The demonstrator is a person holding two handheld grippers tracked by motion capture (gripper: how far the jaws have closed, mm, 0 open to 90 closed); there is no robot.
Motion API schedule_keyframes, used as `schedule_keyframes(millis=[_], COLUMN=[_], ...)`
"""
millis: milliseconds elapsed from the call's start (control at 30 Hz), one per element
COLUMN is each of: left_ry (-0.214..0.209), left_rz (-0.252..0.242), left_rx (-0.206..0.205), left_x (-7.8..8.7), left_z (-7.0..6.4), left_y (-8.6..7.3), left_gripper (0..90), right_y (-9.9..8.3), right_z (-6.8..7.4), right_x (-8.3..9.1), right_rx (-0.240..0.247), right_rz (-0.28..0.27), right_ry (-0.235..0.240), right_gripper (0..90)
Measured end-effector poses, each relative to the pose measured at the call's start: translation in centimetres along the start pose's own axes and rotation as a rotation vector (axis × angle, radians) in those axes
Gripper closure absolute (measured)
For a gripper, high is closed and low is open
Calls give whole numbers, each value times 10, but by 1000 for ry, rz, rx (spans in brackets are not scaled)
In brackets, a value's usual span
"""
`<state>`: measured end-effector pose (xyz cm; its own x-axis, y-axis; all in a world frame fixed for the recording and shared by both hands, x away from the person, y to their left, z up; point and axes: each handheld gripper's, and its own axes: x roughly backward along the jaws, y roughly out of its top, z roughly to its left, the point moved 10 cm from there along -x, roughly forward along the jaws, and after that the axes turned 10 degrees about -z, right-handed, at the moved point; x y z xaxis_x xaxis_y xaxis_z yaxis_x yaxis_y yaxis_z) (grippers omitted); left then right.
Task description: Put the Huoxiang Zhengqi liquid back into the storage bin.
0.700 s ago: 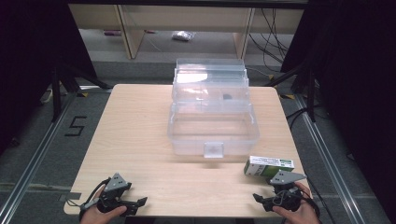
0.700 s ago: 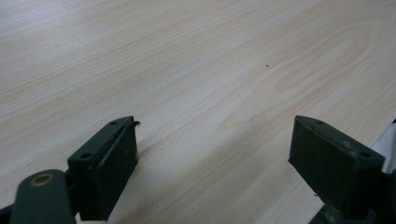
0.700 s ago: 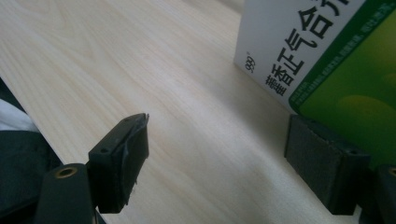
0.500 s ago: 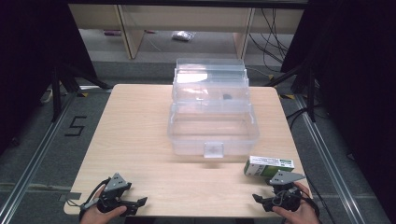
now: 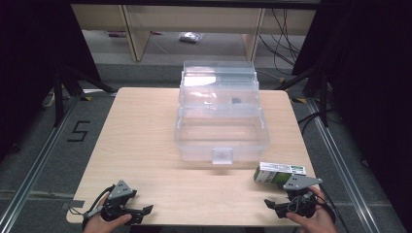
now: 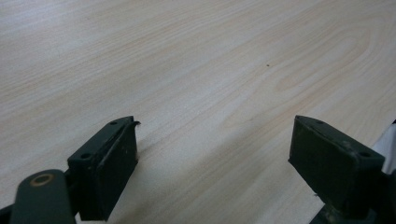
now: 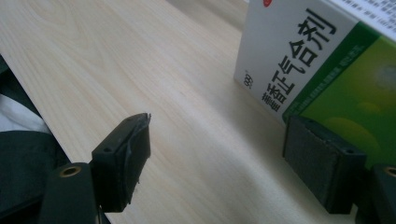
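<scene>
At the near left corner of the pale wooden table (image 5: 145, 126), the left gripper (image 5: 145, 209) rests low over bare wood, jaws spread wide with nothing between them; the left gripper view confirms bare tabletop between the pads. Idle, well apart from everything else.

Centre, toward the far edge: clear plastic storage box with a hinged lid (image 5: 221, 131), lid swung up and back, front latch facing the person. The main compartment looks empty; a small dark item sits in the raised tray part, too small to identify.

Near right: white-and-green cardboard medicine carton (image 5: 280, 172) lying on its long side, just in front of the box's right corner and not touching it. Right gripper (image 5: 270, 204) sits just beside the carton on the near side, jaws parted and holding nothing. In the right gripper view one pad is close against the carton's (image 7: 327, 60) green face, the other stands off over bare wood, so the carton isn't between them.

Step, as I judge it: approach before the pick, likely to load the carton into the open box. Next move needs the right gripper shifted so both pads straddle the carton's narrow sides, then a close. Risk: nudging the light carton sideways instead of bracketing it.
</scene>
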<state>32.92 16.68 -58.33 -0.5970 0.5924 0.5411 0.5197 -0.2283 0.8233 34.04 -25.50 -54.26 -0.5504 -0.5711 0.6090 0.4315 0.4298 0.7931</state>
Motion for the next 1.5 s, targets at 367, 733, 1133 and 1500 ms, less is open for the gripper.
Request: schedule_keyframes(millis=[367,733,1133,1500], left_ry=[12,10,-2,-4], left_rz=[21,18,6,5], left_rx=[-13,-10,2,0], left_x=[1,1,-1,-2], left_z=[3,2,0,0], left_y=[-2,-2,-1,-1], left_gripper=[148,148,148,148], right_y=[27,50,64,62], right_z=[2,-4,-26,-52], right_x=[9,21,28,15], right_rx=[50,125,161,169], right_rz=[9,28,105,170], right_ry=[24,26,13,11], right_gripper=[241,242,245,248])
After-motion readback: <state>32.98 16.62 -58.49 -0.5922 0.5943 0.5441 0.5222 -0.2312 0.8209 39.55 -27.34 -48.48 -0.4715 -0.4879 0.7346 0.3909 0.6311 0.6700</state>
